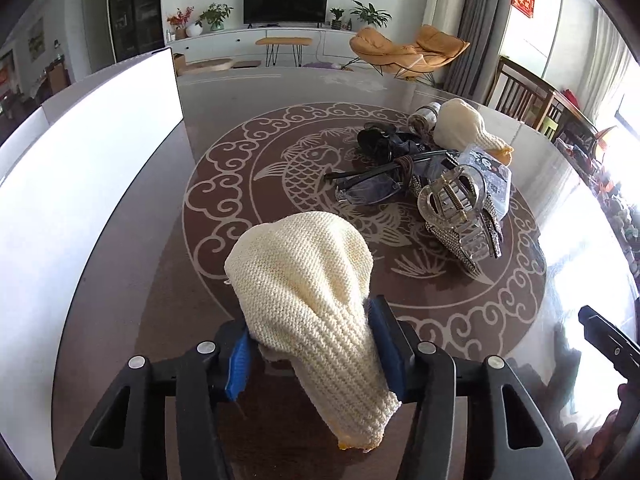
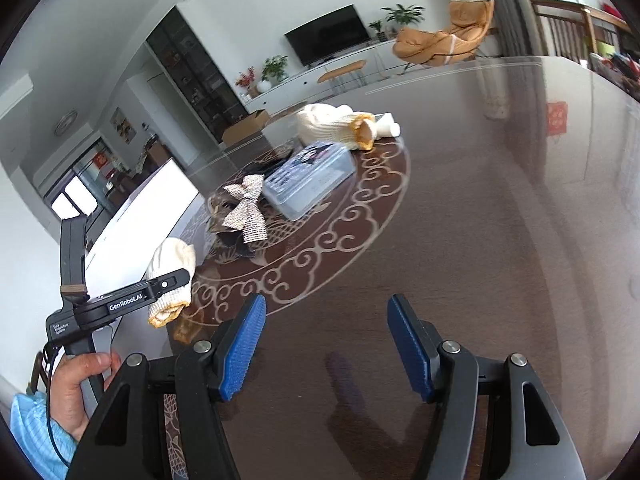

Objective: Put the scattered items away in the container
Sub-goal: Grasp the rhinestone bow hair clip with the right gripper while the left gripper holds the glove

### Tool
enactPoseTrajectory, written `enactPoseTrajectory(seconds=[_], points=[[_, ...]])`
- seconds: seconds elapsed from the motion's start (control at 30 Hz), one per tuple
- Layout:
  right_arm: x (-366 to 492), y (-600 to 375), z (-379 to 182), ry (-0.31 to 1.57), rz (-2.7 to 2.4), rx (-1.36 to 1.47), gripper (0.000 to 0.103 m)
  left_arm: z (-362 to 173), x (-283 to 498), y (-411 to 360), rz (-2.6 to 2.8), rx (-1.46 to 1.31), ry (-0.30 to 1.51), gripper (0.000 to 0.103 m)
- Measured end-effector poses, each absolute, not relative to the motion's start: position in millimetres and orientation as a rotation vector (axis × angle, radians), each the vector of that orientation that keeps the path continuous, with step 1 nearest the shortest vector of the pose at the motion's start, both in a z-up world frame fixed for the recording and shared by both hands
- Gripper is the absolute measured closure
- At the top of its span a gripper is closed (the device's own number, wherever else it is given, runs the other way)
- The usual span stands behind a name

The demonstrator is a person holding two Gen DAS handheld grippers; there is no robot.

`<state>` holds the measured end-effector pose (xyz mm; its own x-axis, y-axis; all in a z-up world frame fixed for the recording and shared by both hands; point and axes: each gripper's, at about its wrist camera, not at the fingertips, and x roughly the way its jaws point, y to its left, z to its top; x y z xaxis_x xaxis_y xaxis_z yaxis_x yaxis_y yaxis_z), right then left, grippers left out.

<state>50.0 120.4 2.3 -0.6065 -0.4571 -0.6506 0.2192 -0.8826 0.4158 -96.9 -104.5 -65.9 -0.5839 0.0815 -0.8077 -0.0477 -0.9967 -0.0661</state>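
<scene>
My left gripper (image 1: 310, 346) is shut on a cream knitted glove (image 1: 308, 292) and holds it above the table; the glove also shows in the right wrist view (image 2: 172, 264). The white container (image 1: 92, 160) stands to the left, its inside hidden. A pile lies at the right: a second cream glove (image 1: 460, 124), sunglasses (image 1: 372, 180), a clear hair claw (image 1: 460, 208), a clear plastic box (image 1: 492, 176), a small jar (image 1: 426, 116). My right gripper (image 2: 326, 344) is open and empty over bare table, away from the pile.
The dark round table (image 2: 480, 240) has a carp pattern in its middle. A glittery bow clip (image 2: 244, 212) lies beside the plastic box (image 2: 312, 184). Wooden chairs (image 1: 524, 92) stand at the far right edge.
</scene>
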Motion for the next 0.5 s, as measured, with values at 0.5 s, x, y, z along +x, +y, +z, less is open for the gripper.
enactPoseTrajectory(seconds=[0.5], points=[[-91, 8, -1, -0.214, -2.252, 1.326, 0.034, -68, -69, -136, 2.636, -1.398, -0.066, 0.05]])
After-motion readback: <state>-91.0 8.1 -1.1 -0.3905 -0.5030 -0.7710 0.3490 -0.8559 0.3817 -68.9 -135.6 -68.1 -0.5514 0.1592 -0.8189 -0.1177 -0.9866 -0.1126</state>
